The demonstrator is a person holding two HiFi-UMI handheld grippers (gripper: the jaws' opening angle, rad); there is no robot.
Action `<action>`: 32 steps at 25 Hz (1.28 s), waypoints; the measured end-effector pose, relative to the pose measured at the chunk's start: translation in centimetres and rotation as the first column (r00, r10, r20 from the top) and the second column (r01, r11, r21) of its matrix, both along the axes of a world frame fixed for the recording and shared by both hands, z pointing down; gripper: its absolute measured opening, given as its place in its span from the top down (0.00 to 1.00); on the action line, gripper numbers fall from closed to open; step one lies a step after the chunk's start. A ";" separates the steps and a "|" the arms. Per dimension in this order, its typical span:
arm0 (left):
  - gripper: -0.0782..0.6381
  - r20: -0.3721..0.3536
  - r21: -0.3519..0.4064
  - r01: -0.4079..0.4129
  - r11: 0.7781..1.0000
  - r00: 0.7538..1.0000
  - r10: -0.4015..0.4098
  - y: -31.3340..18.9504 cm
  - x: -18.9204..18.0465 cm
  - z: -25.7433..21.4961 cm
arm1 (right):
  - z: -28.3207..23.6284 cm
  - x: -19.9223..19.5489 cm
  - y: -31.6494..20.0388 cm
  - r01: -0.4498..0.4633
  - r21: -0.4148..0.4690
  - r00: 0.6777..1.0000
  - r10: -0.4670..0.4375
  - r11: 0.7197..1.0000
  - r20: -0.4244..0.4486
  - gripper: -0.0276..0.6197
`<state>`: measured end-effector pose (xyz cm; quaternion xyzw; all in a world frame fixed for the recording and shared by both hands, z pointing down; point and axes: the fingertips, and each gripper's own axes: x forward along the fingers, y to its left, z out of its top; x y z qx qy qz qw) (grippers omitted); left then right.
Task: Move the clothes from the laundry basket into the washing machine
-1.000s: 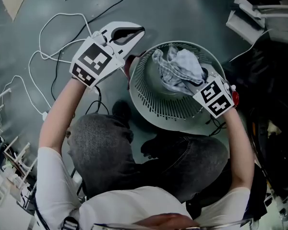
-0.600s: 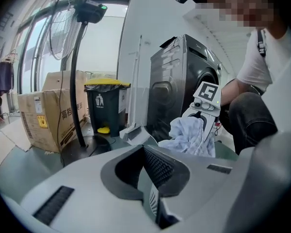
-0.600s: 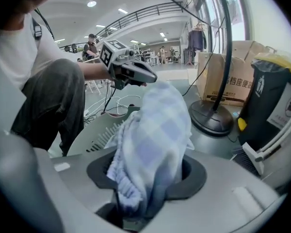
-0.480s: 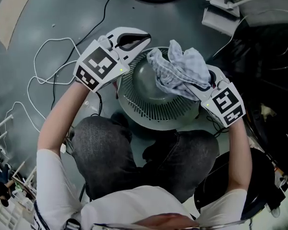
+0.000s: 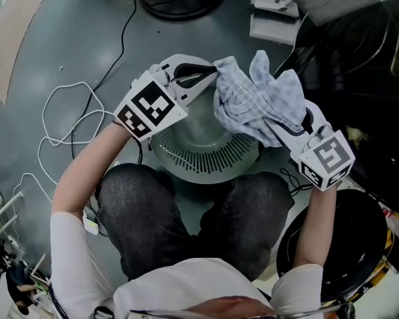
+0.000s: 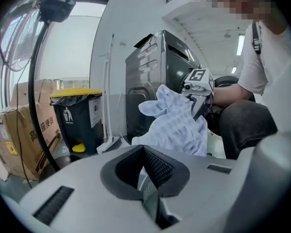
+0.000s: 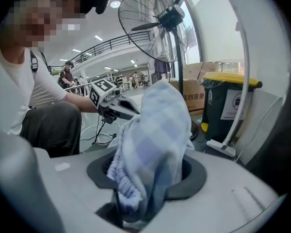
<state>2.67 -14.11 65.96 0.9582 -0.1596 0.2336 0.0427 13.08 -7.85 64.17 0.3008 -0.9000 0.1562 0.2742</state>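
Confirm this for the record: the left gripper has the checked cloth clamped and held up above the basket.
Not right: it is the right gripper, not the left gripper, that has the checked cloth clamped and held up above the basket. The right gripper view shows the cloth pinched between its fingers.

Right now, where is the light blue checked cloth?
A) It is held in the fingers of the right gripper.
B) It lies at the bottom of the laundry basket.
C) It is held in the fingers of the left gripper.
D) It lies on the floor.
A: the cloth is pinched in the fingers of the right gripper, and the head view shows it raised above the laundry basket.
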 end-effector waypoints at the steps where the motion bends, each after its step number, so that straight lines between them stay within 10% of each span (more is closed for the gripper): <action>1: 0.88 -0.003 0.003 -0.015 1.000 1.000 0.015 0.0 0.6 -0.4 | -0.8 0.6 0.2 -0.021 0.014 1.000 0.021 1.000 -0.006 0.61; 15: 0.88 0.011 0.035 -0.219 0.975 0.976 0.218 3.1 8.4 -1.5 | -2.8 9.7 4.5 -0.343 0.089 0.937 0.347 0.935 -0.039 0.61; 26: 0.88 -0.001 0.056 -0.357 0.932 0.934 0.358 5.5 15.1 -5.1 | -4.7 17.8 7.5 -0.583 0.198 0.802 0.597 0.788 -0.015 0.61; 32: 0.88 -0.003 0.068 -0.423 0.904 0.906 0.424 8.0 18.5 -6.2 | -6.3 23.8 9.7 -0.680 0.320 0.681 0.730 0.659 -0.057 0.61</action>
